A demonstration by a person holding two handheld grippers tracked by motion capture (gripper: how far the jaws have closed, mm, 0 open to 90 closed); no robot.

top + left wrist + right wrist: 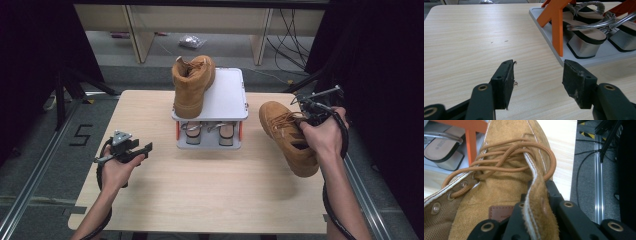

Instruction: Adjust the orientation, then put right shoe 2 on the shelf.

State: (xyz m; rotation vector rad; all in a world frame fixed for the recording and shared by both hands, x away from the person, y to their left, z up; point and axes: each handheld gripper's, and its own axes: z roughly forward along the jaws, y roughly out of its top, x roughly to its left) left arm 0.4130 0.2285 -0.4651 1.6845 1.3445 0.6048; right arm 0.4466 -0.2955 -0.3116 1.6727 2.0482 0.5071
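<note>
Suede eyelet flap [537, 202] clamped in right tool [536, 195]; tan boot [289, 136] held above worktop [210, 190] right side. Suede judged soft, boot bulky: grip better taken at stiff collar. Left tool [536, 77] released, nothing between. Second boot [191, 85] set on grey rack [227, 95]; dim room beyond.

Overhead looks down; tongs cameras close, sharing rack [210, 112].
</note>
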